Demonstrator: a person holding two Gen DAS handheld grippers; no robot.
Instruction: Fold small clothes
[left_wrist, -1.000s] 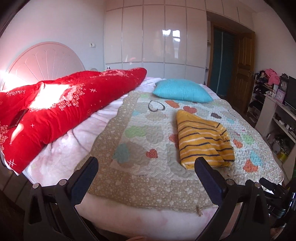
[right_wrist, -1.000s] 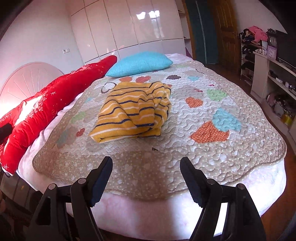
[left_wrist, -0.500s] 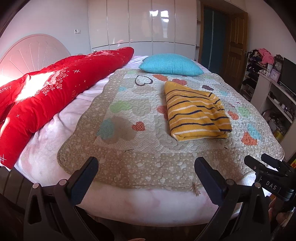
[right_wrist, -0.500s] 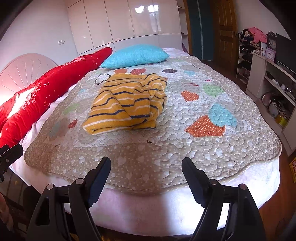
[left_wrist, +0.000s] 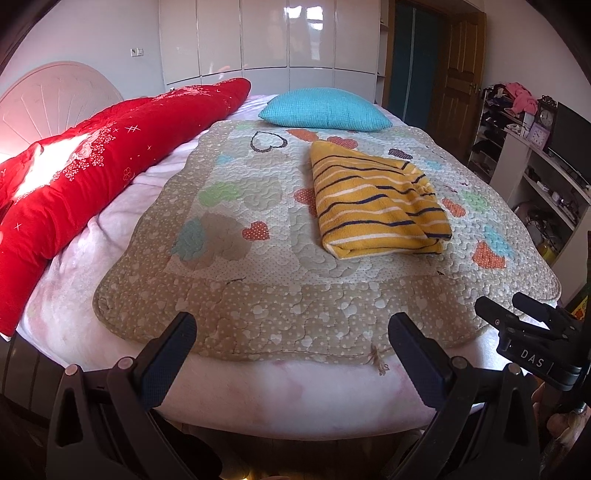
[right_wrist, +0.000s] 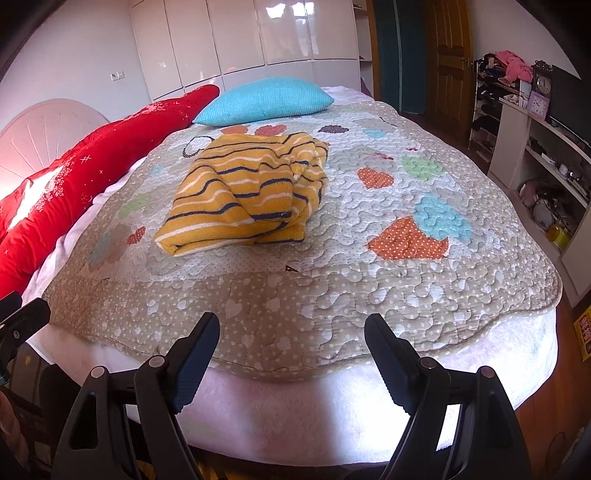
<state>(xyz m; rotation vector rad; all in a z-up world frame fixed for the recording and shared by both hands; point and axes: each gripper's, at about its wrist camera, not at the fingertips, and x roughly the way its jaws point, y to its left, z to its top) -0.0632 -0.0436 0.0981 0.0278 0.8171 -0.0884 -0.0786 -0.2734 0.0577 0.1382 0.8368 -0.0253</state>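
A folded yellow garment with dark and white stripes (left_wrist: 376, 205) lies on the heart-patterned quilt (left_wrist: 258, 295) in the middle of the bed; it also shows in the right wrist view (right_wrist: 251, 192). My left gripper (left_wrist: 291, 343) is open and empty, held off the bed's near edge. My right gripper (right_wrist: 291, 336) is open and empty too, off the same edge, well short of the garment. The right gripper's tips show at the right of the left wrist view (left_wrist: 524, 325).
A long red cushion (left_wrist: 92, 173) lies along the bed's left side, and a turquoise pillow (left_wrist: 325, 109) lies at the far end. White shelves with clutter (left_wrist: 546, 177) stand to the right. White wardrobe doors (left_wrist: 277, 37) and a wooden door (left_wrist: 461, 74) are behind.
Both grippers have drawn back from the bed and dropped lower. The garment lies where it was. Both stay open.
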